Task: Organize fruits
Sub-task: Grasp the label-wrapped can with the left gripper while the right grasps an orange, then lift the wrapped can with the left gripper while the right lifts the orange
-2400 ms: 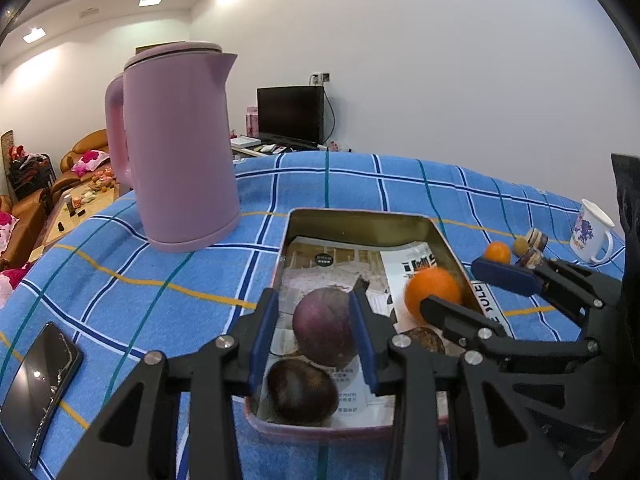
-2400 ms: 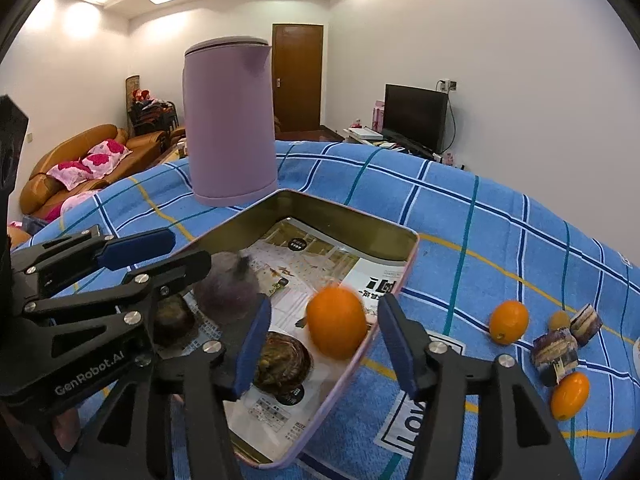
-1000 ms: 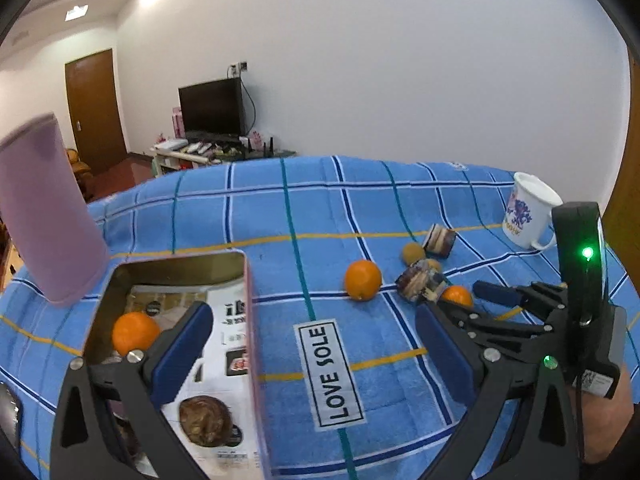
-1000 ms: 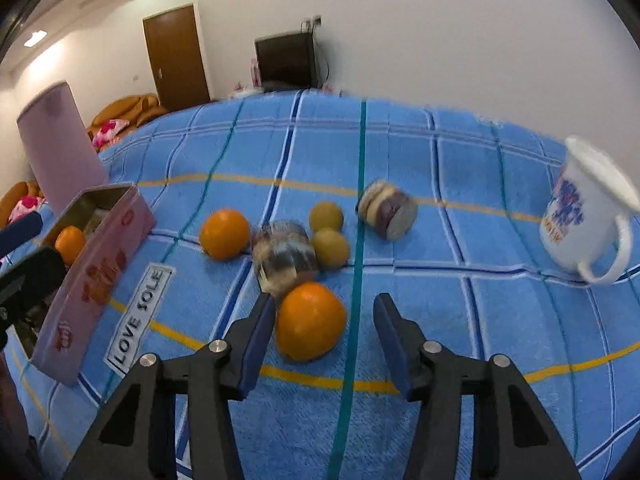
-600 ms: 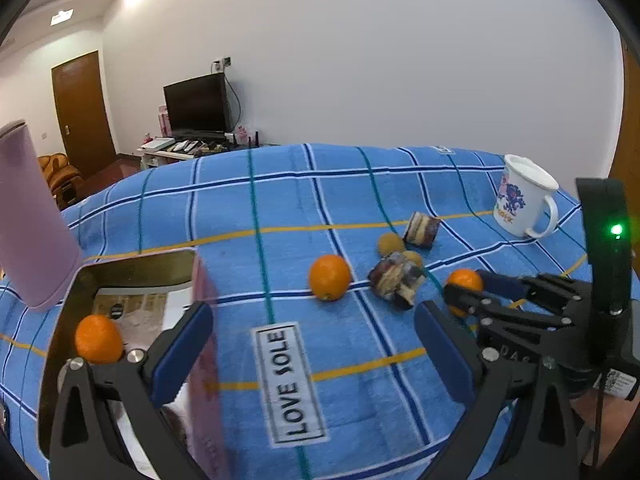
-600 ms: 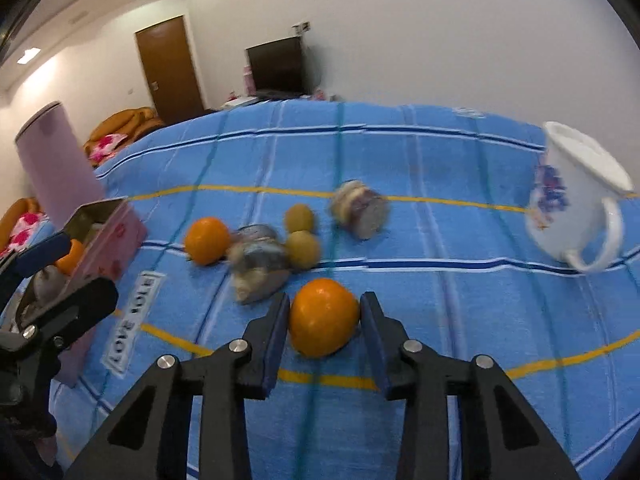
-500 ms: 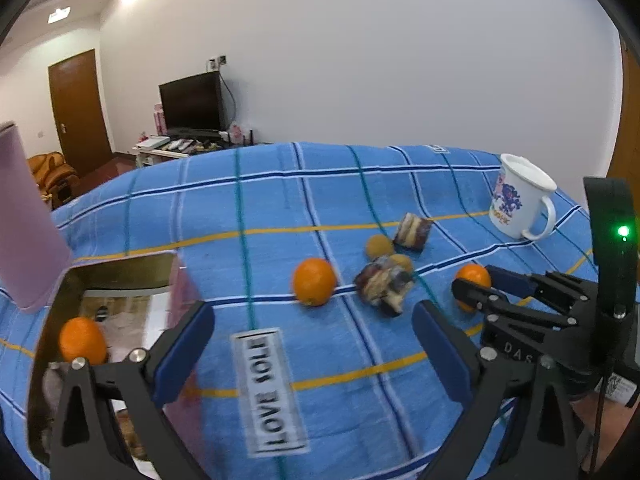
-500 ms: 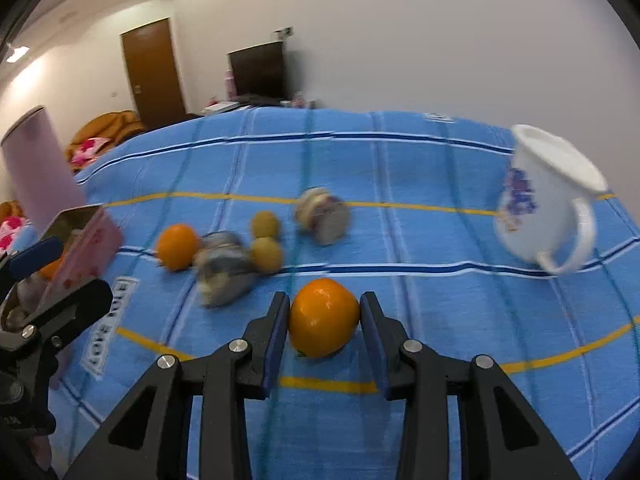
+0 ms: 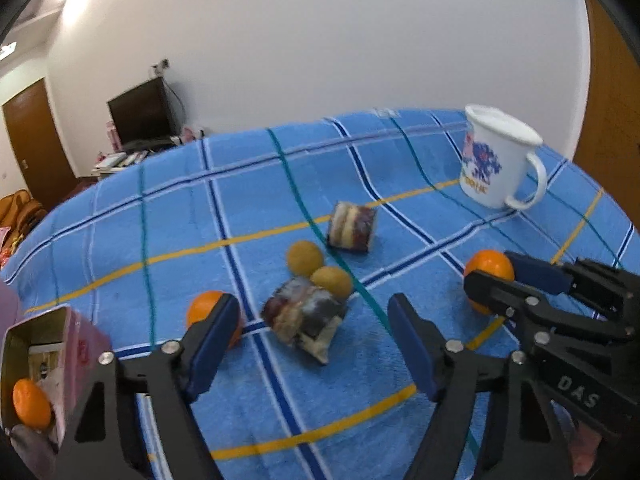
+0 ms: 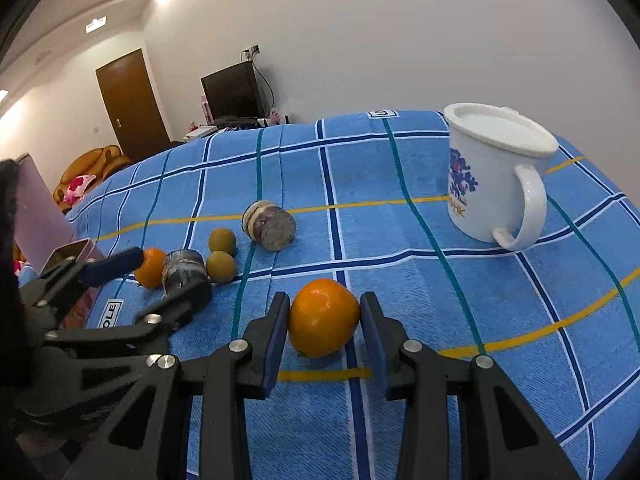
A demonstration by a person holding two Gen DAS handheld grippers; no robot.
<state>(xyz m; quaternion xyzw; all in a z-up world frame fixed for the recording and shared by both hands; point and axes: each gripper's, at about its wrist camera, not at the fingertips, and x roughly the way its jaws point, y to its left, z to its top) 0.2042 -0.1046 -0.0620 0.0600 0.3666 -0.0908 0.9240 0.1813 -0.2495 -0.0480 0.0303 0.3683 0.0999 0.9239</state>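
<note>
My right gripper (image 10: 323, 334) has an orange (image 10: 323, 322) between its pads, resting on the tablecloth (image 10: 400, 220). Beyond it to the right stands a mug (image 10: 492, 184). To the left lie two kiwis (image 10: 221, 254) side by side, a cake roll slice (image 10: 270, 226) behind them and another slice (image 9: 306, 322) in front, which sits between my left gripper's (image 9: 312, 344) closing jaws. A second orange (image 9: 204, 312) lies just left of it, with the tin box (image 9: 60, 344) farther left holding a third orange (image 9: 30, 404).
</note>
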